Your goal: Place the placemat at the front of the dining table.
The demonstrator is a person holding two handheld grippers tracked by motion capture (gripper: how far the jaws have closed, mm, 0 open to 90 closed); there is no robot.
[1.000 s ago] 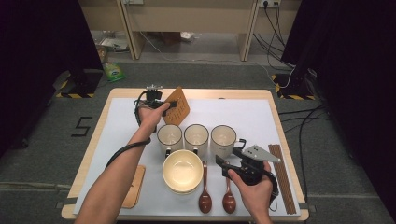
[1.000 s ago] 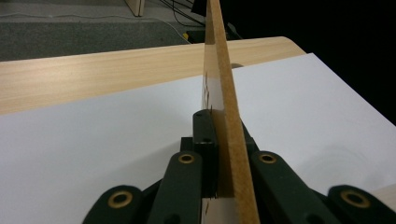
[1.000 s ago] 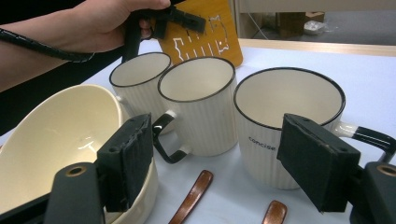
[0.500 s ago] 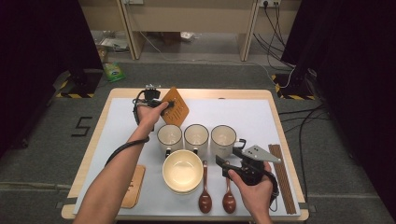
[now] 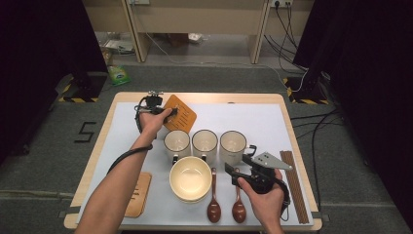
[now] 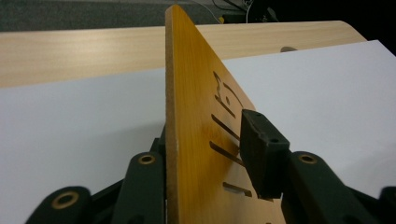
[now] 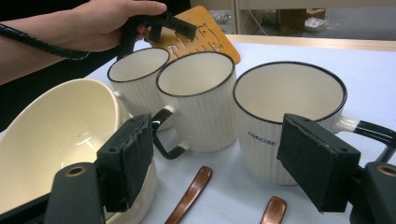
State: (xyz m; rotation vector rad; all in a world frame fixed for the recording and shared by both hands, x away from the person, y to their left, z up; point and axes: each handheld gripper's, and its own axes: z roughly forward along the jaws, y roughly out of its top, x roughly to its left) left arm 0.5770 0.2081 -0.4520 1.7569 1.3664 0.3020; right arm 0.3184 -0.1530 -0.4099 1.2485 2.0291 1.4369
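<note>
Left gripper (image 5: 171, 112) is at the far-left part of the table, behind the row of three mugs, w/ the orange wooden trivet (image 5: 181, 115) standing on edge between its jaws. In the left gripper view the trivet (image 6: 196, 140) runs straight up the middle; the jaws have just been opening, and there's a visible gap between the right pad and the board's slotted face, so it's let go, not clamping. Can't tell if the other pad touches. The trivet sits just behind the leftmost mug (image 5: 176, 144), tilted, near the table's far edge. Right gripper (image 5: 233, 173) is near-right of the mugs, jaws spread wide w/ nothing between them, hanging in front of the rightmost mug (image 5: 233, 145); in the right gripper view that mug (image 7: 289, 121) reads "concise". Middle mug (image 5: 204, 144) sits between those two. In front of the mugs: cream bowl (image 5: 190, 178), then two brown wooden spoons (image 5: 213, 204). Second trivet (image 5: 138, 194) lies flat at the near-left, chopsticks (image 5: 293, 185) along the right edge.
</note>
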